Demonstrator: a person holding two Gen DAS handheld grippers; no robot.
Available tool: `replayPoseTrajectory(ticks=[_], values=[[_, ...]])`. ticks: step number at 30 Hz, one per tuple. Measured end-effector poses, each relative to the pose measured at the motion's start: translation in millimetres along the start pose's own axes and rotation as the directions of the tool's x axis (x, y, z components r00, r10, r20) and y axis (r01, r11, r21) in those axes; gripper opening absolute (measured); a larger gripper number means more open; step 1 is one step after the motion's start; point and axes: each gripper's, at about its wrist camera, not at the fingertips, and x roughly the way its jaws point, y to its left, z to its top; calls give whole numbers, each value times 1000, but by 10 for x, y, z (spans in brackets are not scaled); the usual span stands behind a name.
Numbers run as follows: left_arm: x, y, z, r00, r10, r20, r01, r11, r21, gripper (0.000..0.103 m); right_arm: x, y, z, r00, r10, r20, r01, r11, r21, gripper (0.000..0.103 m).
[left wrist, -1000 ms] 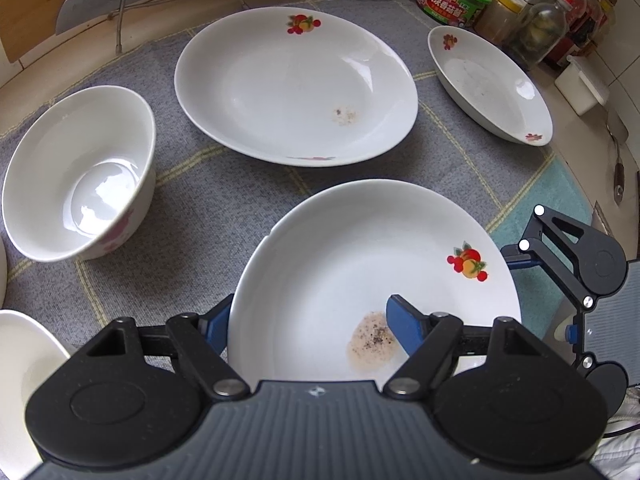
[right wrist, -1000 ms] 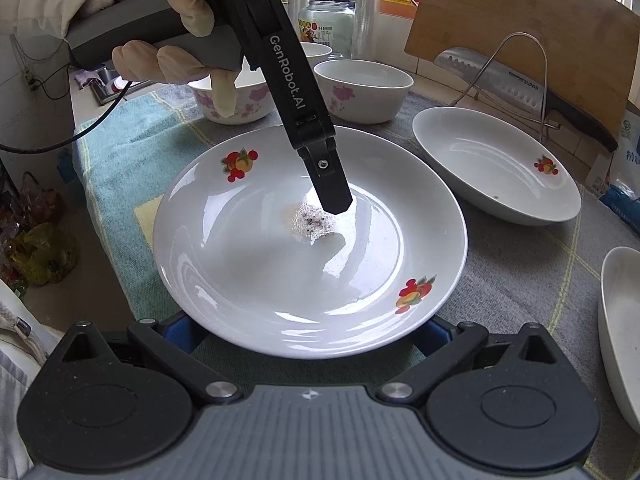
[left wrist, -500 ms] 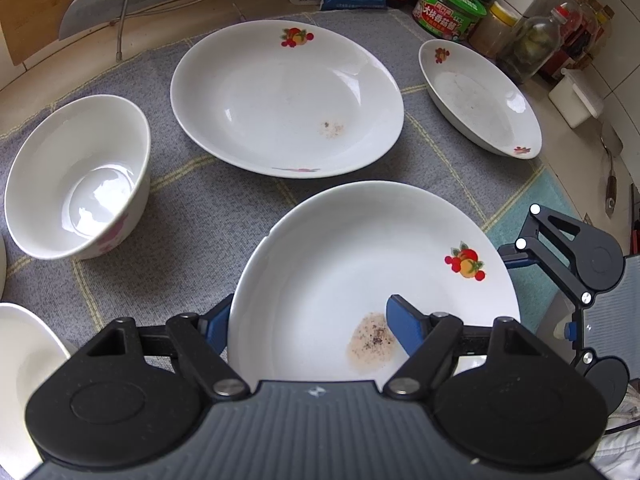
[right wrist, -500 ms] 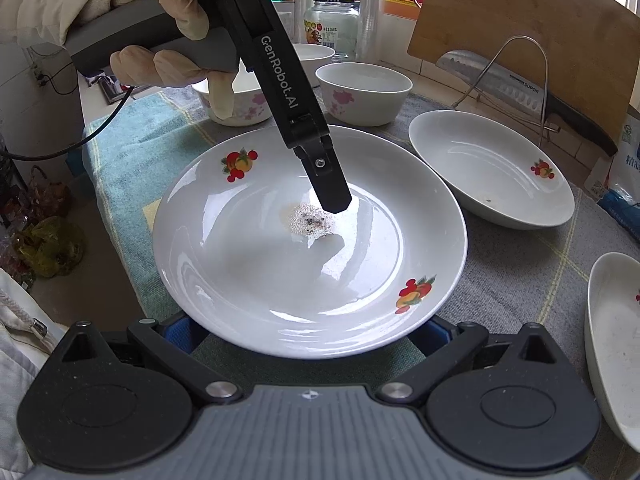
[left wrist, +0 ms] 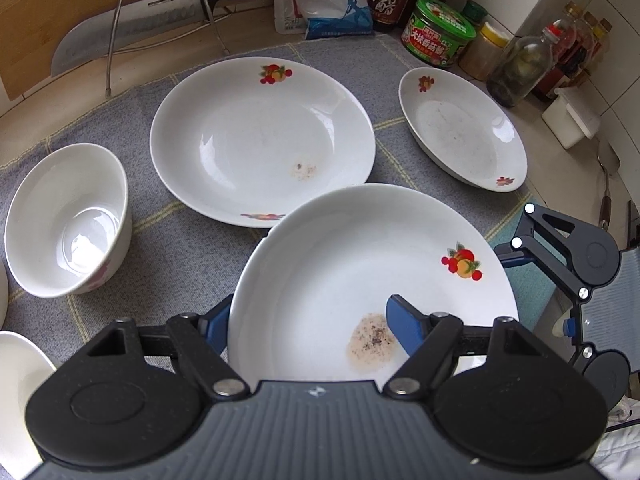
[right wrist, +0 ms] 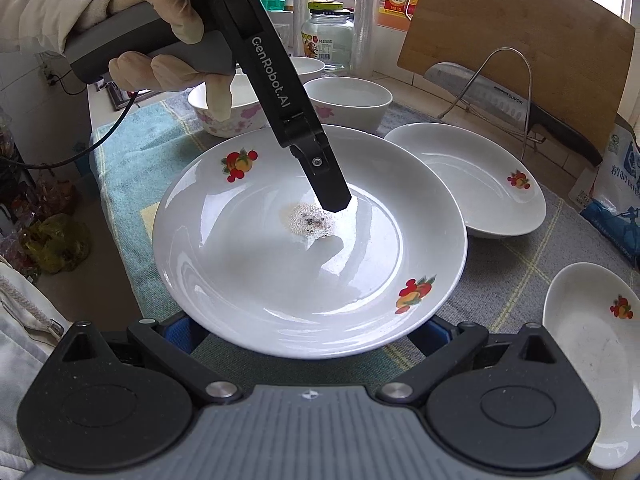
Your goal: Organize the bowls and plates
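My left gripper (left wrist: 308,320) is shut on the near rim of a white fruit-print plate with a food stain (left wrist: 360,264), one finger on top and one under it, held above the grey mat. The same plate (right wrist: 304,248) fills the right wrist view, with the left gripper's finger (right wrist: 320,168) on it. My right gripper (right wrist: 308,336) is open, its fingers below the plate's near edge, apart from it. A second large plate (left wrist: 260,140) lies beyond, a smaller plate (left wrist: 460,128) at far right, a white bowl (left wrist: 68,220) at left.
A knife on a wire rack (left wrist: 132,24) and a wooden board stand at the back. Jars, bottles and a salt bag (left wrist: 332,4) line the back right. Two more bowls (right wrist: 348,100) sit behind the held plate. Another dish rim (left wrist: 16,392) shows at lower left.
The left gripper has lifted the plate higher and carried it toward the second large plate; its far rim now overlaps that plate's near edge in view. The right gripper followed.
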Motion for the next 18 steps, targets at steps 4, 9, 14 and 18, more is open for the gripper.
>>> replayPoseTrajectory(ticks=[4,9,14,18], values=[[25,-99,122,1000,2,3,-2,1000,13,77,-80,-125,-31,1000,-3,6,3,1000,5,103],[82,-253,316,1000,-3,10,2,999,41,77,-193,-288,-99,1000,-23,12,23,1000,11,103],[178,-439,542,1000,-17,13,16,997,77,77,-324,-487,-204,999,-51,13,51,998,31,103],[268,-590,739,999,-31,12,29,994,108,77,-415,-650,-286,997,-77,12,76,996,50,103]])
